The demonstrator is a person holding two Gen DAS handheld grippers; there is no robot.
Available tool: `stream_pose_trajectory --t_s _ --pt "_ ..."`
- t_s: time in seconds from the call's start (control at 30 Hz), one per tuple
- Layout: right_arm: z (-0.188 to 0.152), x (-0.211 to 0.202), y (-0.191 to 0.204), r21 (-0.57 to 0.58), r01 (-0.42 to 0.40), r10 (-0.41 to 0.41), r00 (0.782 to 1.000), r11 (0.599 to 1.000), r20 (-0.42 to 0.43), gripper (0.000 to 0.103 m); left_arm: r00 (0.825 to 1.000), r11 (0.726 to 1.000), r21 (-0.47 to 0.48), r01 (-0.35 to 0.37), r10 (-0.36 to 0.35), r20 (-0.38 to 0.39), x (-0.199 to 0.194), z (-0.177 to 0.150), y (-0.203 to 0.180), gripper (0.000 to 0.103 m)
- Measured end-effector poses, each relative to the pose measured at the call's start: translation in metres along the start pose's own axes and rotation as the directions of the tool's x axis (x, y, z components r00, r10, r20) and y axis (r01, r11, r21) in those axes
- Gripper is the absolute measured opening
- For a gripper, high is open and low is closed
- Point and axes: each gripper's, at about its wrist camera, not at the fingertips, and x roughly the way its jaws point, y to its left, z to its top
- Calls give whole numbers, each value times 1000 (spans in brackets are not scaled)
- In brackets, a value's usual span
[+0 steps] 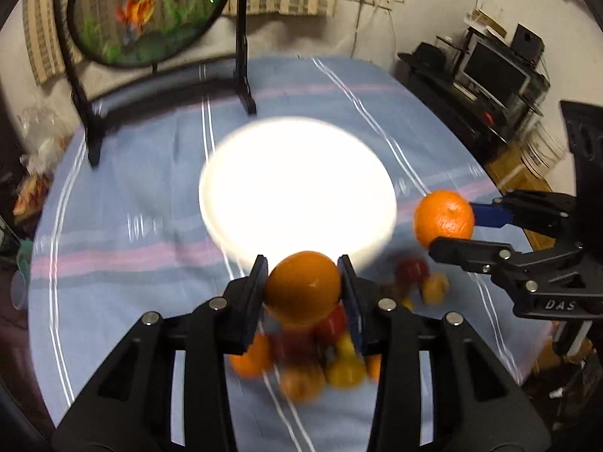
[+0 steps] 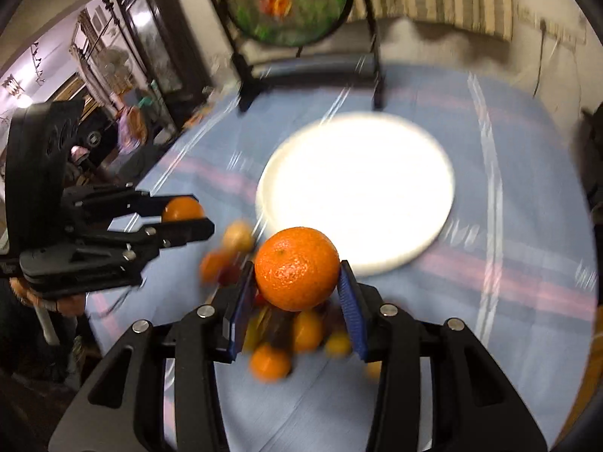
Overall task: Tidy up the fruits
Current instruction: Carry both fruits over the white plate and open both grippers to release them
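Oranges fill both tools: the left tool [image 1: 303, 290] pinches a smooth orange [image 1: 302, 287] at lower centre, the right tool [image 2: 297, 282] pinches a dimpled orange [image 2: 297, 273], both above blurred fruit pile [image 1: 301, 358] just below the white plate [image 1: 297, 184] mid-frame.

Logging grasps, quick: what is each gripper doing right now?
Left gripper: closed on a smooth orange.
Right gripper: closed on a dimpled orange.
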Motion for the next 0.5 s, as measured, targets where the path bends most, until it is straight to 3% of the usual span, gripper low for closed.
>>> stream_pose_trajectory --t_s 0.13,0.2,0.5 --pt "41 27 -24 13 51 -51 999 999 16 44 998 998 -27 -62 63 5 30 38 7 38" --pt "52 52 -36 30 72 -71 997 997 -5 44 996 996 -20 -84 84 -33 56 49 6 38" --pt "74 121 -76 113 86 -76 993 990 -92 44 986 994 -19 -112 109 -123 122 52 11 39"
